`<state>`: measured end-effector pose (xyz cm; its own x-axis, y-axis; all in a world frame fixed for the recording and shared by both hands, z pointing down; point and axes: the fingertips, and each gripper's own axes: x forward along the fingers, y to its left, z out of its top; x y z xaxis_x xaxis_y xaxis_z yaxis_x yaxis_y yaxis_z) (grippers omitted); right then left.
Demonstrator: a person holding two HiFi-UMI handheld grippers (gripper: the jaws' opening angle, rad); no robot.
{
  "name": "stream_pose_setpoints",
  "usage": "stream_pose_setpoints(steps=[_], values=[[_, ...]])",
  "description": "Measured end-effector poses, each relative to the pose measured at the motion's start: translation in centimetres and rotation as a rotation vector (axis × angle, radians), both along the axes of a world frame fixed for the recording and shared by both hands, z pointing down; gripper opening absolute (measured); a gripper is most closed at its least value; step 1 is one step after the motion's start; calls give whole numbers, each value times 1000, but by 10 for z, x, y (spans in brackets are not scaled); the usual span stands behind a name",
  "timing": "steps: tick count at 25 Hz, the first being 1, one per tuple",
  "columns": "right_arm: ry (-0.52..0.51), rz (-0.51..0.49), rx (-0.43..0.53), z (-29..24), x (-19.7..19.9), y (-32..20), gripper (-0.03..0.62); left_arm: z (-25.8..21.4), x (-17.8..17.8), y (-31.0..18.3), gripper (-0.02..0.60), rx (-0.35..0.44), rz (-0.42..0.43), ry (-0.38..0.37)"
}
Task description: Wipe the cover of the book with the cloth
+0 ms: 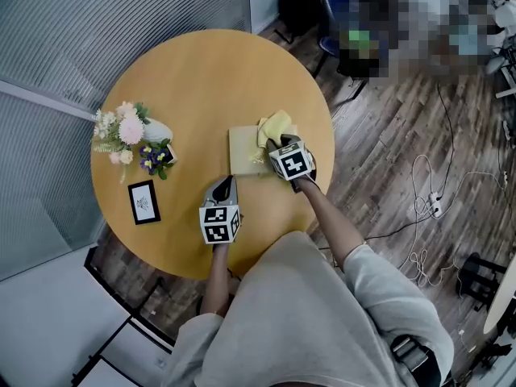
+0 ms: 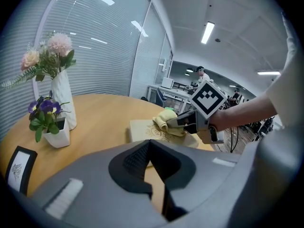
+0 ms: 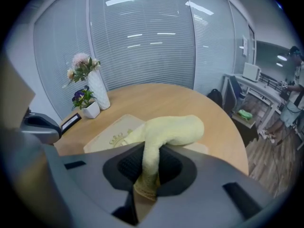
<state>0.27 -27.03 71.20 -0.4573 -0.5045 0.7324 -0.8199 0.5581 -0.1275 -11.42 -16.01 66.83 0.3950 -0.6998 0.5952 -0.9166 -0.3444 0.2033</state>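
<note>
A pale tan book [image 1: 246, 150] [image 2: 145, 131] [image 3: 108, 135] lies flat on the round wooden table [image 1: 201, 71]. A yellow cloth [image 1: 275, 126] [image 2: 167, 121] [image 3: 166, 134] rests on the book's right part. My right gripper [image 1: 278, 146] [image 2: 178, 122] [image 3: 148, 175] is shut on the cloth, just over the book's right edge. My left gripper [image 1: 226, 185] [image 2: 151, 165] hovers near the book's near left corner, its jaws together with nothing between them.
A white vase of flowers [image 1: 133, 127] [image 2: 59, 96] [image 3: 95, 87] and a small pot of purple flowers [image 1: 153, 158] [image 2: 50, 122] stand left of the book. A small black framed card [image 1: 143, 201] [image 2: 16, 167] lies near the table's front left edge.
</note>
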Motion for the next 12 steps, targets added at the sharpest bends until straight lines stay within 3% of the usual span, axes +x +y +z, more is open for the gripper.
stream_pose_setpoints(steps=[12], values=[[44, 68, 5, -2, 48, 5, 63, -3, 13, -3, 6, 2, 38, 4]])
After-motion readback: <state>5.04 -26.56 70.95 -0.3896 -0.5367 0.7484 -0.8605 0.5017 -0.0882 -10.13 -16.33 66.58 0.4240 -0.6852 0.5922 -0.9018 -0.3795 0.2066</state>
